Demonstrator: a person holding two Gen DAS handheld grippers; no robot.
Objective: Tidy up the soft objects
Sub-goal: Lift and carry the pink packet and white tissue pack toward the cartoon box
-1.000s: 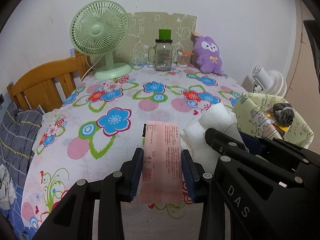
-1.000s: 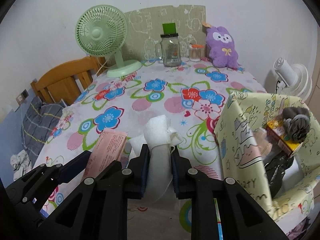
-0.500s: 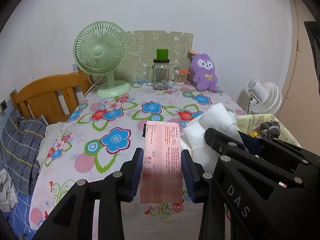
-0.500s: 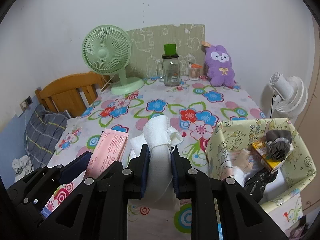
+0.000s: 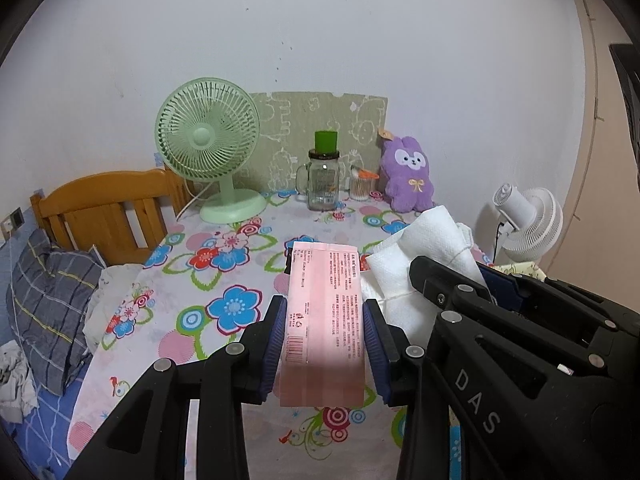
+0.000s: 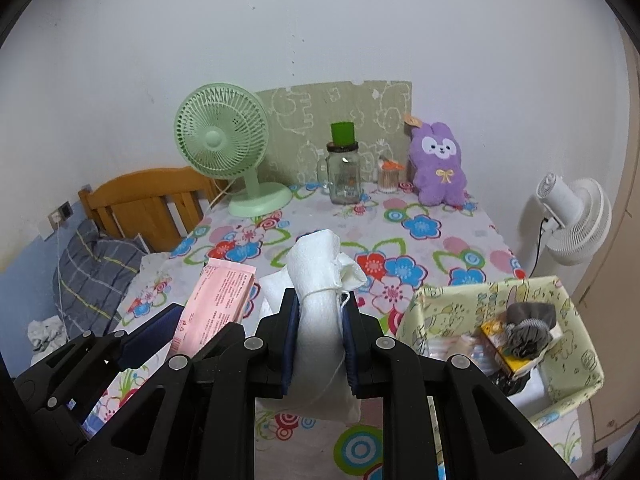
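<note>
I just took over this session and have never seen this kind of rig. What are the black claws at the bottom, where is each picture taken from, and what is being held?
The black claws are two-finger grippers, one in each of a person's hands. Each picture comes from a camera on one gripper, looking forward along its fingers.

In the left view, the left gripper is shut on a flat pink packet. In the right view, the right gripper is shut on a white cloth bundle tied with string.

Both hang above a table with a flowered cloth. At its far edge stand a green fan, a glass jar and a purple plush rabbit. On the right, an open fabric box holds small items.
</note>
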